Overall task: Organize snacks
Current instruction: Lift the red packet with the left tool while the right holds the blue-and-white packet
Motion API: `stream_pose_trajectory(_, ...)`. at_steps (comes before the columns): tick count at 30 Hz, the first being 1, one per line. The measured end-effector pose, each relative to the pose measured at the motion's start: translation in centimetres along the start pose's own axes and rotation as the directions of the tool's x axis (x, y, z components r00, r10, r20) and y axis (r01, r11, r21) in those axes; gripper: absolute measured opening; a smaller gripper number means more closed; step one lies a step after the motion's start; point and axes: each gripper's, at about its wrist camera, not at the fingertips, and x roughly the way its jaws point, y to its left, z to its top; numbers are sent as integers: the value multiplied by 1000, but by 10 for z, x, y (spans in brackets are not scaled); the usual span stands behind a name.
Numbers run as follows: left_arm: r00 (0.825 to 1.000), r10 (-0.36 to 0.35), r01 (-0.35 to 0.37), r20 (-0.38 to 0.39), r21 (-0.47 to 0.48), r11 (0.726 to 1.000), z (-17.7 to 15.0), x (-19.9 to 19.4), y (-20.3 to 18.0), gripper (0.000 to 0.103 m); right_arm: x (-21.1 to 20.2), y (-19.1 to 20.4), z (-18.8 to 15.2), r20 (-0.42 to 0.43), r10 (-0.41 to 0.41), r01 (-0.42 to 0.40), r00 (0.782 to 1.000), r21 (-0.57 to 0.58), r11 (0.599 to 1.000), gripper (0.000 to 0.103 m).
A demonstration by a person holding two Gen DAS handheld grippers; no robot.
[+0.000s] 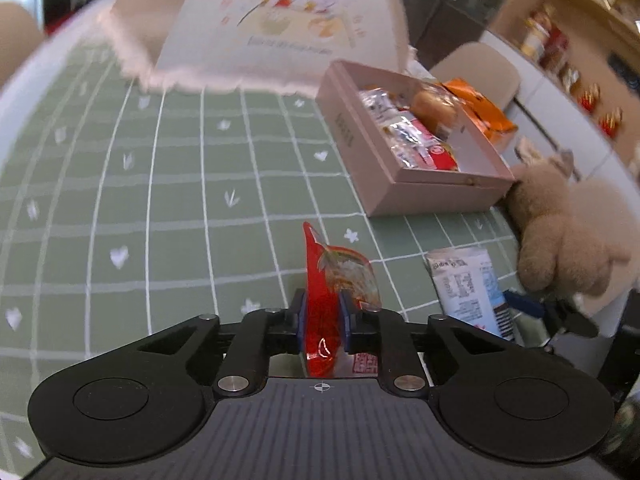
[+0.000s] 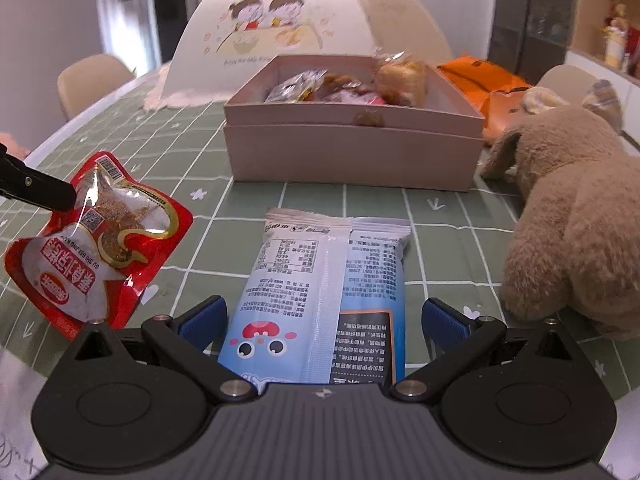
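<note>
My left gripper is shut on a red snack pouch and holds it edge-on above the green checked tablecloth; the pouch also shows in the right wrist view, lifted at the left. My right gripper is open, its blue pads on either side of a light blue snack packet lying flat on the cloth; the packet also shows in the left wrist view. A pink box holding several snacks stands beyond it, also seen in the left wrist view.
A brown plush toy sits right of the packet, close to the box's corner. A white dome food cover stands behind the box. An orange bag lies beyond the box. Chairs and shelves ring the table.
</note>
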Motion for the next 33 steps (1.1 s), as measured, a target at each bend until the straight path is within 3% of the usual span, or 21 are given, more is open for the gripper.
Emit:
stream_pose_trajectory(2,1000,-26,26,-2,-49,998,-2,0,12,27,-2,1,12,-63,31,-32,998,-16,999,92)
stream_pose_trajectory(5,998,-69,69,1,-117,991,-6,0,30,27,-24,11,24,17,51,-50,999,-71,996,92)
stream_pose_trajectory(7,995,-100,98,-5,-161,982,-7,1,40,27,-33,28,31,61,73,-63,995,-150,987,79)
stream_pose_trajectory(9,994,-104,101,-9,-189,977,-8,3,46,27,-30,42,37,52,121,-109,991,-193,975,50)
stream_pose_trajectory(12,993,-117,109,-26,-204,973,-9,9,51,27,-14,64,40,0,197,-192,980,-221,956,41)
stream_pose_trajectory(17,984,-173,161,-38,-211,964,-13,19,55,28,8,79,28,-31,167,-169,985,-276,946,36)
stream_pose_trajectory(20,974,-224,210,-39,-221,952,-13,29,56,42,9,72,29,-40,165,-170,985,-278,945,36)
stream_pose_trajectory(24,970,-240,224,-43,-233,946,-5,32,42,58,9,68,27,-38,170,-174,985,-274,946,36)
stream_pose_trajectory(28,937,-345,323,-53,-249,913,1,24,28,63,7,62,25,-33,164,-167,986,-261,951,36)
stream_pose_trajectory(31,888,-457,425,-43,-300,854,3,21,24,62,5,57,25,-32,167,-170,985,-243,955,36)
stream_pose_trajectory(32,887,-459,428,-43,-293,855,3,20,20,62,6,56,25,-39,165,-170,986,-240,956,36)
stream_pose_trajectory(33,897,-440,414,-44,-267,870,4,18,14,62,6,55,24,-38,168,-173,985,-232,957,36)
